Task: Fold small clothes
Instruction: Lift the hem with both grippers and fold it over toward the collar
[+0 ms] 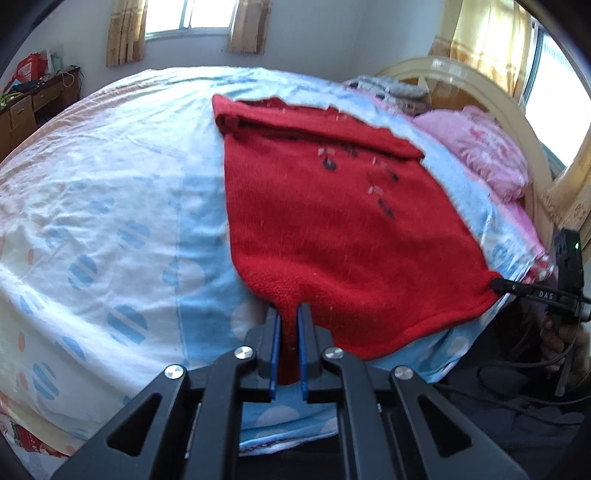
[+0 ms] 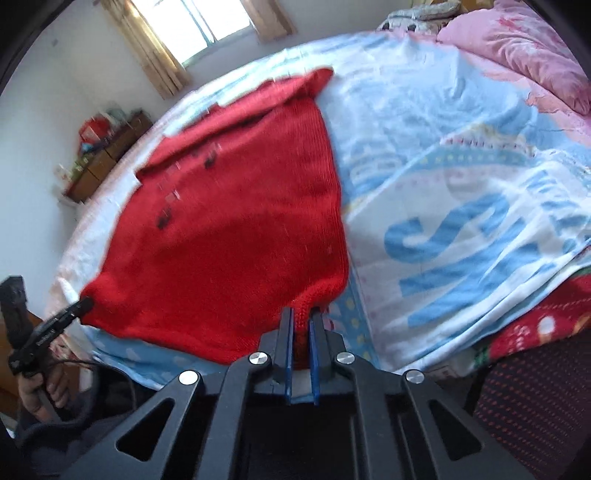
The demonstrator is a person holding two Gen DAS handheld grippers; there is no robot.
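Closest to us, our left gripper [image 1: 289, 314] is pinching the near left corner of the red sweater [image 1: 332, 221], its blue pads [image 1: 275, 343] pressing the knit between them with the jaws pulled almost together. Our right gripper [image 2: 303, 315] is doing the same at the near right corner of the sweater [image 2: 236, 229], clamping a bunched fold of the hem between its pads [image 2: 289, 343]. Both tools are tilting downward toward the edge of the bed [image 1: 110, 221]. In the left view we are seeing the right gripper's tip [image 1: 496, 283] biting the far hem corner, with our right hand [image 1: 561, 339] wrapping its handle below; in the right view our left hand [image 2: 40, 391] is gripping the other handle at the lower left.

Between the two corners the hem is stretching taut along the bed's near edge, and the sweater is lying flat beyond it, front up, with small dark marks on the chest and one sleeve folded across the top. Under it a pale sheet with blue and orange spots is covering the mattress, and a blanket [image 2: 461, 221] with big blue letters is lying to the right. Farther back a pink pillow [image 1: 480, 147] is resting against the cream headboard [image 1: 461, 79]. Across the room a wooden desk [image 1: 37, 103] is standing by the white wall, and daylight is coming through a curtained window [image 1: 188, 16].
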